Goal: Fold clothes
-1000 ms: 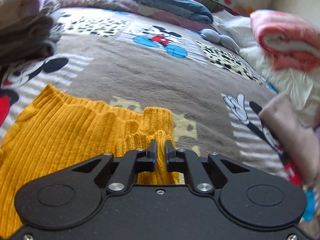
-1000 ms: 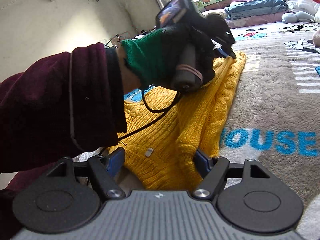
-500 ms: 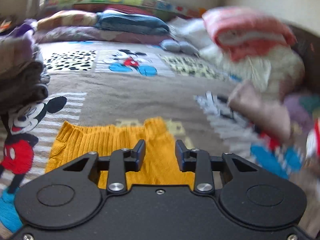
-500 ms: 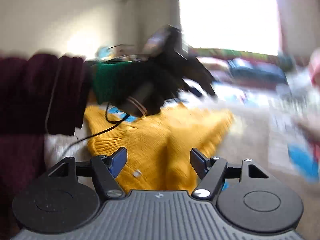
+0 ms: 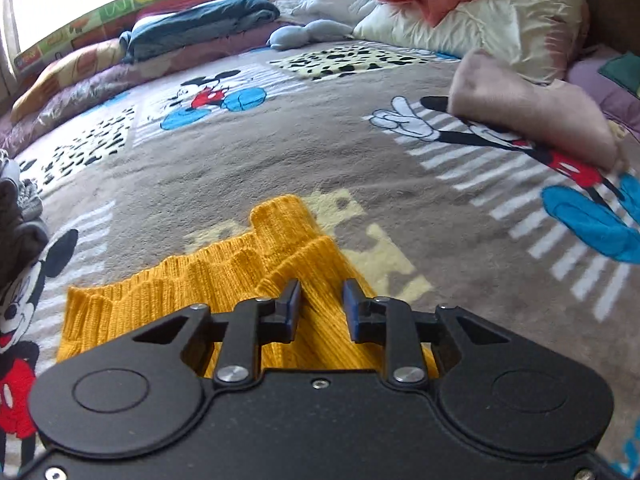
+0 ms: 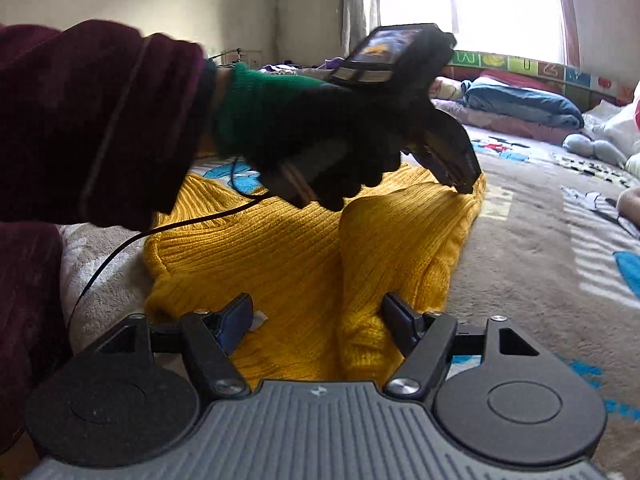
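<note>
A mustard-yellow ribbed sweater (image 5: 224, 280) lies partly folded on a Mickey Mouse blanket (image 5: 320, 152). My left gripper (image 5: 320, 292) hovers over a folded sleeve at the sweater's far edge. Its jaws are closing, with knit beneath the gap, and the pads are not pressing on it. In the right wrist view the sweater (image 6: 288, 248) runs away from me. A gloved hand (image 6: 320, 148) holds the left gripper (image 6: 466, 184) at the sweater's far corner. My right gripper (image 6: 320, 308) stands wide over the near hem, its jaws opening, with a raised fold between them unpinched.
A folded pink cloth (image 5: 532, 108) lies at the right, with a cream quilt (image 5: 500, 20) behind it. A folded blue garment (image 5: 200, 28) sits at the far edge, and a dark pile (image 5: 16, 216) at the left. A black cable (image 6: 120, 248) hangs from the dark red sleeve.
The left gripper, shut on a sweater fold a second ago, has let go and its jaws stand apart. It has rolled and shifted over the sleeve. The right gripper's view has swung and rolled.
</note>
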{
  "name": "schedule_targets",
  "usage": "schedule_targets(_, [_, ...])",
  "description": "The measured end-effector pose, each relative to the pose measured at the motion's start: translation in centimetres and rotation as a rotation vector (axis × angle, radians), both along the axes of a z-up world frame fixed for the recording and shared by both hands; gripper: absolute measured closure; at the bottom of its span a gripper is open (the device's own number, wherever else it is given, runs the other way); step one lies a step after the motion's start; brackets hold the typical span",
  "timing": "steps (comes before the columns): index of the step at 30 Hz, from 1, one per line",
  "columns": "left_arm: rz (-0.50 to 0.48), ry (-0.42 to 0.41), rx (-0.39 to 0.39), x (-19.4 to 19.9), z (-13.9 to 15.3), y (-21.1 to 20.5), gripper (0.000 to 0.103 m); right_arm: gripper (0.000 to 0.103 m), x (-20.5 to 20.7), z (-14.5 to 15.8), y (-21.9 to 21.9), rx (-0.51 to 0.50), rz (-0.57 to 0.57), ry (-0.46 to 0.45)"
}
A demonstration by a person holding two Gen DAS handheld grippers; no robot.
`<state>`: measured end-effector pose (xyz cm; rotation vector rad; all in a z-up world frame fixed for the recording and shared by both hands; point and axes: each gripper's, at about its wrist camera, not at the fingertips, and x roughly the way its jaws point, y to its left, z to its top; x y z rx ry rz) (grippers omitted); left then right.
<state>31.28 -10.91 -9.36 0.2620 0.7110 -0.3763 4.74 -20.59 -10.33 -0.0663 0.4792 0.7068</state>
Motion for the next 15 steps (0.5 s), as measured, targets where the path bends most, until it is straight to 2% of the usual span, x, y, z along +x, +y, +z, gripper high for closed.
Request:
schedule_targets(4, [0.019, 0.008, -0.001, 0.9, -0.4, -0.1, 0.077, 0.029, 0.6, -0.4, -0.6, 0.034, 0.006, 0.025])
schedule_targets(7, [0.072, 0.061, -0.083, 1.9, 0.1, 0.9, 0.076, 0.029, 0.5, -0.5, -0.4, 0.033, 0.005, 0.016])
schedule_targets(11, [0.138, 0.028, -0.147, 0.2, 2.6, 2.9, 0.076, 0.029, 0.0, -0.6, 0.1, 0.02, -0.001, -0.021])
schedule_targets(15, [0.194, -0.019, -0.211, -3.3, 5.3, 6.7, 0.076, 0.029, -0.8, 0.0, -0.1, 0.037, -0.016, -0.048])
